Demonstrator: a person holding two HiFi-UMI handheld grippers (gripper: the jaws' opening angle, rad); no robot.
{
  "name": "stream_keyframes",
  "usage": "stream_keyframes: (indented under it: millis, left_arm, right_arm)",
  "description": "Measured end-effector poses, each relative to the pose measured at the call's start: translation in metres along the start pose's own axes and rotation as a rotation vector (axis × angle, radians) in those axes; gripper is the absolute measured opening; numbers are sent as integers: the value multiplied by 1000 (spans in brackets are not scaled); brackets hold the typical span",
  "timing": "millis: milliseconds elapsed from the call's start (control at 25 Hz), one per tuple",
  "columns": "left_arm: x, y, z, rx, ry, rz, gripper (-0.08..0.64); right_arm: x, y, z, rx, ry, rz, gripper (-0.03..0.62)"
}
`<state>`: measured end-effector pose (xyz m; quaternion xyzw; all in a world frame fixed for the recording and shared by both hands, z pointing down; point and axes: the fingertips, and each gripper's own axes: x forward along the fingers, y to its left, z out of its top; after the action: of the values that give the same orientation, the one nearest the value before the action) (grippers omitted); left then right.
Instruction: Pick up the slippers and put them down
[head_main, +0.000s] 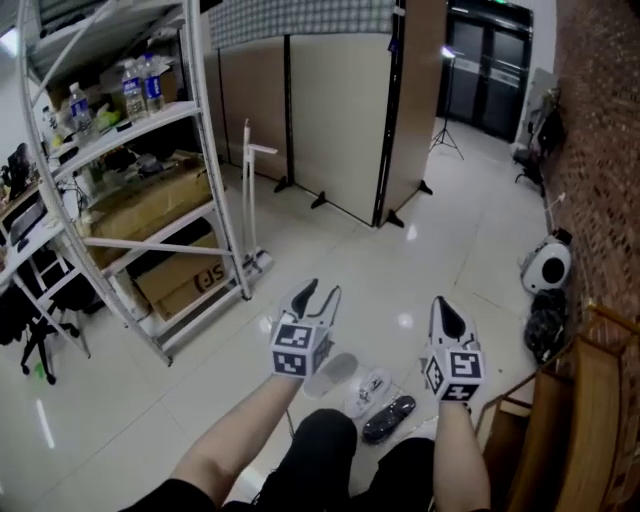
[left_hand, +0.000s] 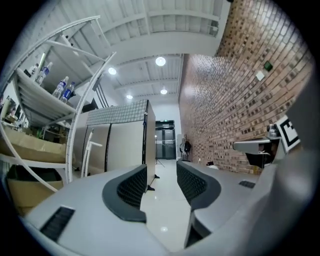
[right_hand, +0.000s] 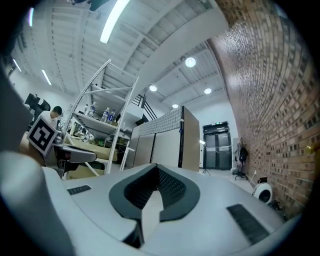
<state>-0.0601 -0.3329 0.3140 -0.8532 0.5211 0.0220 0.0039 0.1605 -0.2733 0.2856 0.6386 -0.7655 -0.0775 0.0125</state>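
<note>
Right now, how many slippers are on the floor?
3, in a row: grey slipper left, white one middle, black one right. Legs may hide more.

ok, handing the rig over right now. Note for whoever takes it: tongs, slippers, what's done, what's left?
Left tongs: open, nothing between the jaws, held up and pointing level.
Right tongs: shut, empty, held up beside the left.
Slippers: a light slipper and a dark slipper lie side by side on the floor, below the tongs.
Done: neither slipper is held. Whether they were already lifted and set back can't be told from here.
Left: if not done, probably lower the tongs, grip the slippers, lift them, put them down.
</note>
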Motion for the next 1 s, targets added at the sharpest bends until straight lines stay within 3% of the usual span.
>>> stream_keyframes:
  millis: [40,120,200,360,520,720,1000]
  left_arm:
    - [-5,0,5,-2,9,18,179]
    - [-19,-3,13,-31,9,41,71]
    - [-35,-15,25,-58,-22,24,2]
    - [-66,-43,36,-50,-53,-46,2]
    - [-98,-57,34,-52,-66,-70,2]
    - [-130,-90,35,109,-81,-167,2]
    - [-171,-125,30,185,-119,-299,2]
  right_arm:
    - [-8,0,7,4,-9,-9,9]
    - [-25,2,17,23,-16,-21,9]
    - [-45,7,22,21,-20,-26,9]
    - [-83,13,32,8,-39,-24,9]
    - [-127,16,33,-21,-36,-30,9]
    - [-178,5,33,-41,-49,-60,9]
    - [-249,0,26,-62,-88,-86,9]
